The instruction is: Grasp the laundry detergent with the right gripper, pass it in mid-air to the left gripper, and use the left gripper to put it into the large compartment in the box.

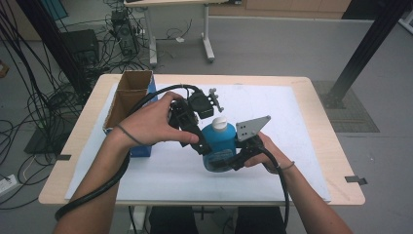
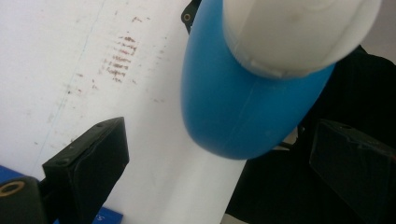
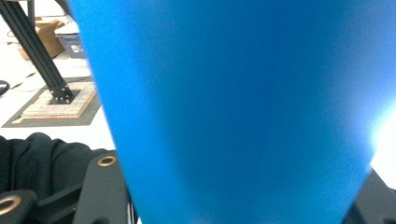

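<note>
A blue bottle (image 1: 220, 144) with a white cap (image 1: 220, 122) is held just above the white sheet near the table's middle. My right gripper (image 1: 229, 163) is shut on its lower body; in the right gripper view the blue bottle (image 3: 243, 102) sits between the two black jaws of the right gripper (image 3: 240, 196). My left gripper (image 1: 207, 146) comes in from the left at the bottle's upper part. In the left gripper view the left gripper (image 2: 224, 154) stands open, its jaws wide apart on either side of the blue bottle (image 2: 233, 107) and white cap (image 2: 294, 28), touching neither.
An open cardboard box (image 1: 129, 97) stands at the table's left, with a blue box (image 1: 142, 150) in front of it under the left forearm. A white sheet (image 1: 282, 165) covers the wooden table (image 1: 341, 161). Cables and another table's legs lie on the floor beyond.
</note>
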